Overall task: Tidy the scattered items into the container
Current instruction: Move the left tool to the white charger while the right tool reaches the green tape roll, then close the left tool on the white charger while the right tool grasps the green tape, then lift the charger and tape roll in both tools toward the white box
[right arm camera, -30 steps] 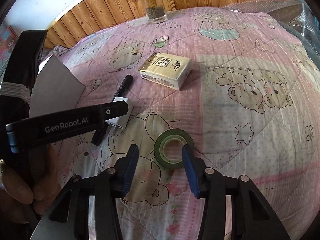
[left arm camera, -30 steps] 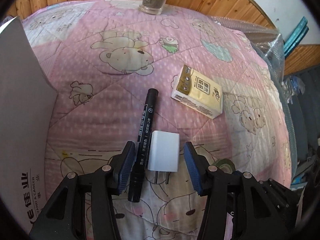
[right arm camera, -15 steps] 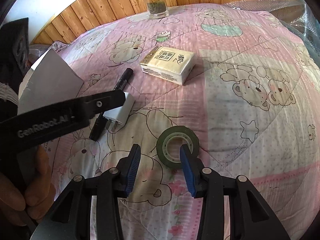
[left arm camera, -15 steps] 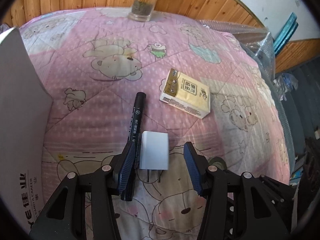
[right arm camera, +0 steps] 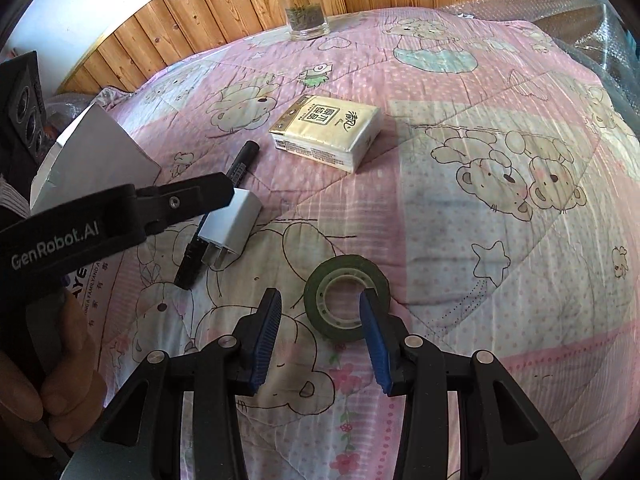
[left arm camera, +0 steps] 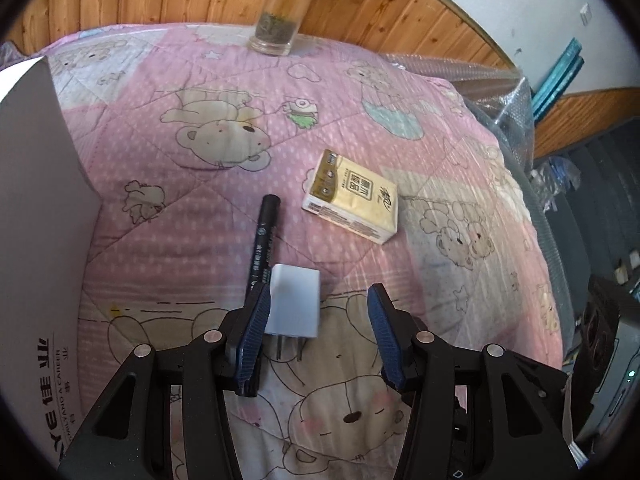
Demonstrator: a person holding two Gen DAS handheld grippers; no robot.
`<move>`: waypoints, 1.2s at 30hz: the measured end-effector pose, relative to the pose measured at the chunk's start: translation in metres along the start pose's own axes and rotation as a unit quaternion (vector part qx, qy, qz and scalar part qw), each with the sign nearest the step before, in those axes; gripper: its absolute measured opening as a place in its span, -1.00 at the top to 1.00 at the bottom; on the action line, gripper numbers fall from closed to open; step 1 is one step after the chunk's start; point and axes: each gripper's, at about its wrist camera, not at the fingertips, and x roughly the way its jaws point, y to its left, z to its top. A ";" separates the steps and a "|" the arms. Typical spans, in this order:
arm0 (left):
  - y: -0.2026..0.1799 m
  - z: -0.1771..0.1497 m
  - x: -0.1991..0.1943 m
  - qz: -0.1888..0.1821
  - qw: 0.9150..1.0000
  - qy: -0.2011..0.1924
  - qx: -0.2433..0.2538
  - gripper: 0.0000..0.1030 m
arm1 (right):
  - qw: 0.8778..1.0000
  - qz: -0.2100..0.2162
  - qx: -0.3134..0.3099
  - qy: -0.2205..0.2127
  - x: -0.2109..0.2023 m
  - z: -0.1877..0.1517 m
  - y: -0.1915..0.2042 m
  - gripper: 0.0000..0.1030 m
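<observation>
A white charger plug (left arm camera: pixel 294 304) lies on the pink quilt between the jaws of my left gripper (left arm camera: pixel 318 320), which is open; the plug sits close to the left pad. A black marker (left arm camera: pixel 262 248) lies beside the plug and runs under the left finger. My right gripper (right arm camera: pixel 320 312) is open over a green tape roll (right arm camera: pixel 346 304). Its right fingertip covers the roll's right side, and the left fingertip stands clear of the roll. A yellow tissue pack (left arm camera: pixel 352 196) lies farther back. The white cardboard box (left arm camera: pixel 36 200) stands at the left.
A glass bottle (left arm camera: pixel 276 20) stands at the quilt's far edge against the wooden wall. Bubble wrap (left arm camera: pixel 504 96) lies along the right edge. In the right wrist view, a finger (right arm camera: pixel 180 200) of the left gripper crosses above the plug (right arm camera: pixel 232 224), and a hand (right arm camera: pixel 40 380) holds it at the lower left.
My left gripper has shifted left and a little forward: the plug now sits nearer its left pad and the marker runs under the left finger. The right gripper has held still over the tape roll.
</observation>
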 end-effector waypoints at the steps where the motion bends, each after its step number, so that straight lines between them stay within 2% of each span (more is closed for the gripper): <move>1: -0.002 0.000 0.005 0.006 1.000 0.005 0.005 -0.03 | 1.000 0.000 -0.001 0.000 0.000 0.000 0.000 0.17; 5: -0.001 0.002 0.025 0.031 0.999 0.024 0.011 -0.02 | 1.000 -0.004 -0.006 -0.001 0.000 -0.001 0.001 0.18; 7: -0.001 0.001 0.027 0.041 0.999 0.014 0.022 -0.03 | 1.000 -0.006 -0.010 -0.002 0.000 -0.001 0.001 0.18; 9: -0.004 0.001 0.030 0.053 0.998 0.013 0.037 0.02 | 1.000 -0.012 -0.017 -0.005 0.001 -0.001 0.002 0.28; 11: -0.007 0.000 0.032 0.069 0.996 0.011 0.047 0.29 | 1.000 -0.019 -0.023 -0.005 0.003 -0.001 0.002 0.59; 12: -0.007 -0.001 0.034 0.076 0.996 0.008 0.050 0.31 | 1.000 -0.012 -0.019 0.002 0.006 -0.001 0.001 0.62; 14: -0.005 -0.002 0.033 0.078 0.996 0.006 0.049 0.37 | 1.000 -0.005 -0.011 0.002 0.006 -0.001 -0.002 0.63; 18: -0.001 -0.001 0.032 0.070 0.997 0.011 0.037 0.37 | 1.000 0.014 0.013 0.004 0.005 0.000 -0.009 0.63; 22: -0.005 -0.002 0.034 0.083 0.995 0.007 0.046 0.36 | 0.999 0.037 0.038 0.005 0.004 -0.001 -0.016 0.56; 28: -0.011 -0.002 0.036 0.103 0.993 0.009 0.065 0.37 | 1.000 0.024 0.018 0.002 0.011 -0.002 -0.010 0.61; 31: -0.007 -0.002 0.034 0.096 0.994 0.012 0.059 0.39 | 1.000 0.022 0.020 0.001 0.011 -0.002 -0.011 0.65; 36: 0.000 -0.004 0.022 0.080 0.996 0.022 0.028 0.39 | 0.997 0.050 0.051 -0.006 0.002 -0.001 -0.017 0.69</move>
